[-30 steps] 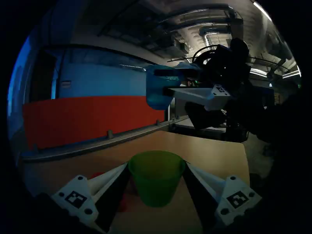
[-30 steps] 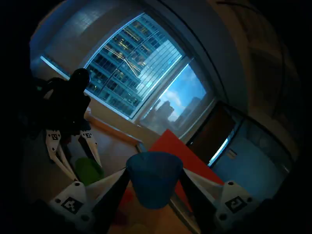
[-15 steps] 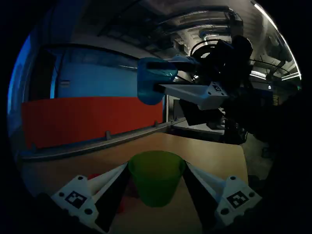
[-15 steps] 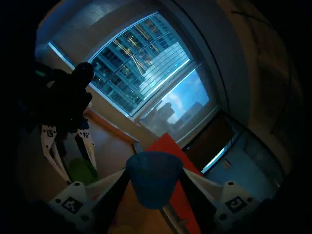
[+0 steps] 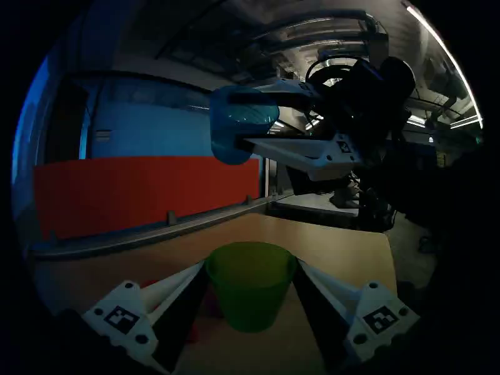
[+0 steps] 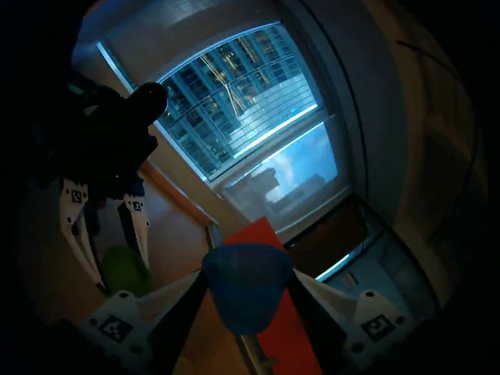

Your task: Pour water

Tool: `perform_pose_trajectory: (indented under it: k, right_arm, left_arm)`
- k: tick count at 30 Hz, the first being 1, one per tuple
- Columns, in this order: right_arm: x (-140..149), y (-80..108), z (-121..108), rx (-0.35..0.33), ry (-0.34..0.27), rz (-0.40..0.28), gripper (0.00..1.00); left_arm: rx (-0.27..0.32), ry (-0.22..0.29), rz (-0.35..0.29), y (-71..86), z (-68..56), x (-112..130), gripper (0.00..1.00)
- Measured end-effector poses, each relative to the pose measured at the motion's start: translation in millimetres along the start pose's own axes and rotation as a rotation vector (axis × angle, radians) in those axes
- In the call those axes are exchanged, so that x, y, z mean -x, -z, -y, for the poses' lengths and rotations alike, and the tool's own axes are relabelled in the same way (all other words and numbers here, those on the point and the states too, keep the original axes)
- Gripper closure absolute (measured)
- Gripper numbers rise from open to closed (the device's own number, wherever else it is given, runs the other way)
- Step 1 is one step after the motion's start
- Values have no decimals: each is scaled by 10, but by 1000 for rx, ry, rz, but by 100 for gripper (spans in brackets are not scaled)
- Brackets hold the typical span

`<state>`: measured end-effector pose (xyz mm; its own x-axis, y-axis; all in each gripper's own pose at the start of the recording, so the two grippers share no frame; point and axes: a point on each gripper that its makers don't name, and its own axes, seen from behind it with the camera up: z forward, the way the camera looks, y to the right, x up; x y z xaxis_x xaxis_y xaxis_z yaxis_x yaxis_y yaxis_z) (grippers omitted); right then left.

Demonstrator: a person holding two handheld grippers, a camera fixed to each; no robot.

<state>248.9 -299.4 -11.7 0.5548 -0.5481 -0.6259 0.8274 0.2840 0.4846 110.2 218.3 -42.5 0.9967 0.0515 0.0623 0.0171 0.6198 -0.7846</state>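
While the left hand-held gripper (image 5: 250, 275) pinches a green cup (image 5: 251, 294), the right hand-held gripper (image 6: 247, 278) pinches a tipped blue cup (image 6: 247, 303); probably needs lining up overhead.

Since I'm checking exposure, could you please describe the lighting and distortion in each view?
Left gripper view: dim, underexposed, though the green cup and blue cup are readable. Right gripper view: the bright window backlights the foreground, and fisheye curves its edges.
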Motion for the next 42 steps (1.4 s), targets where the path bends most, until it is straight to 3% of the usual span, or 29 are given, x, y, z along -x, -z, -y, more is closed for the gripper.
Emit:
perform_pose_trajectory:
  k: [42]
  right_arm:
    - [-1,-100,-243,42,250,22,10]
  left_arm:
    - [10,-4,-4,-3,-14,-12,11]
